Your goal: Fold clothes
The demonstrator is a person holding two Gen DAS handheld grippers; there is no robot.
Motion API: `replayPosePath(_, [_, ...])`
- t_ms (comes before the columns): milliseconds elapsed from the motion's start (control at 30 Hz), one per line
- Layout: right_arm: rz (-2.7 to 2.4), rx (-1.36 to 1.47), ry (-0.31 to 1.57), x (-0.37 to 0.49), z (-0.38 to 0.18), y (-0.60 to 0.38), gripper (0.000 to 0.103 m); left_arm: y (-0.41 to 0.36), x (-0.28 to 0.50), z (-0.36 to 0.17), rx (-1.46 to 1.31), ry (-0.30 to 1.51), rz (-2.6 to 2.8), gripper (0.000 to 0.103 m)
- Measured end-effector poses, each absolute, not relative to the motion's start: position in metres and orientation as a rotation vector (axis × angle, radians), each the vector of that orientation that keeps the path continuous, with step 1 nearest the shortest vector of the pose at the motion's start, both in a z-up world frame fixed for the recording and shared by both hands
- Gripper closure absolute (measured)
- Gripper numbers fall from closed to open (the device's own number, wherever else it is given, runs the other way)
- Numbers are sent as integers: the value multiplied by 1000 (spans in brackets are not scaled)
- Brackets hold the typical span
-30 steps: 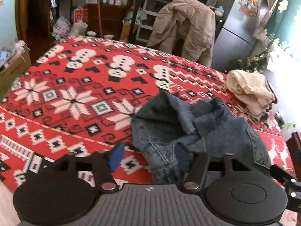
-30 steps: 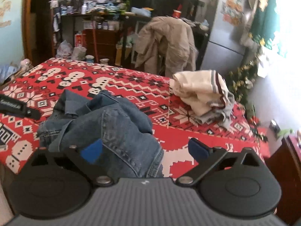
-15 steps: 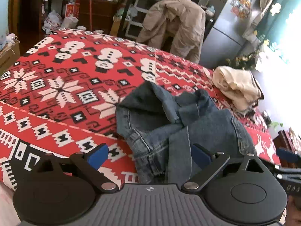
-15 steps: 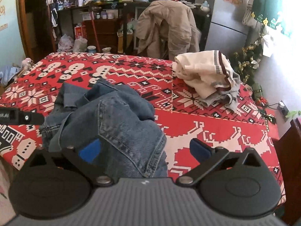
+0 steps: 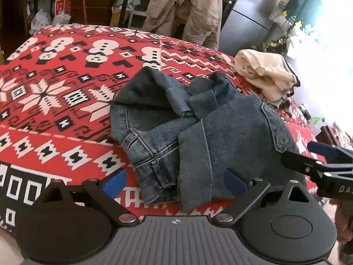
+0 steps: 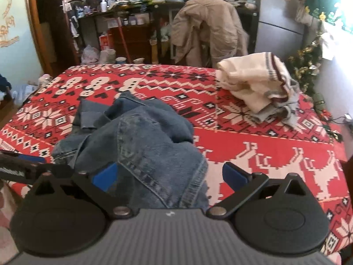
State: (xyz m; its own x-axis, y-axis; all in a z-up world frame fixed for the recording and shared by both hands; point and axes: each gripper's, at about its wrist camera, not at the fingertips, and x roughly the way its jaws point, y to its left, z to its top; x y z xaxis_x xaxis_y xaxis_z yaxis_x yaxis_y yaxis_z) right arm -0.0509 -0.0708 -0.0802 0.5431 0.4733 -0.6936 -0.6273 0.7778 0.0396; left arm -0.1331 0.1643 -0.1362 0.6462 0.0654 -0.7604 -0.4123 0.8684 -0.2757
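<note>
A crumpled pair of blue denim jeans (image 5: pixel 198 128) lies in a heap on the red patterned blanket (image 5: pixel 55 92) near its front edge. My left gripper (image 5: pixel 174 183) stands open, wide, just above the heap's near hem, and its blue pads straddle the cloth without pressing it. In the right wrist view the jeans (image 6: pixel 143 141) bulge up between the fingers of my right gripper (image 6: pixel 168 176), which is open too. The right gripper's tip (image 5: pixel 320 161) shows at the right of the left wrist view, beside the heap.
A cream sweater with striped cuffs (image 6: pixel 253 86) is piled on other clothes at the blanket's far right corner. Behind the bed a beige jacket (image 5: pixel 187 8) hangs over a chair, with cluttered shelves (image 6: pixel 123 17) and a grey fridge (image 5: pixel 249 15) beyond.
The left gripper's jaws have spread much wider, and the denim no longer touches its right pad. Both grippers have dipped closer to the jeans. The heap has settled flatter.
</note>
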Motion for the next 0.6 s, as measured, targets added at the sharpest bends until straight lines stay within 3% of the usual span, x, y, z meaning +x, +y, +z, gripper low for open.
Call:
replayPosePath(367, [703, -370, 763, -31, -90, -36, 1, 166, -121, -144, -423, 831, 303, 8])
replayPosePath(600, [768, -368, 889, 6, -112, -27, 1, 170, -110, -153, -436, 867, 292, 13])
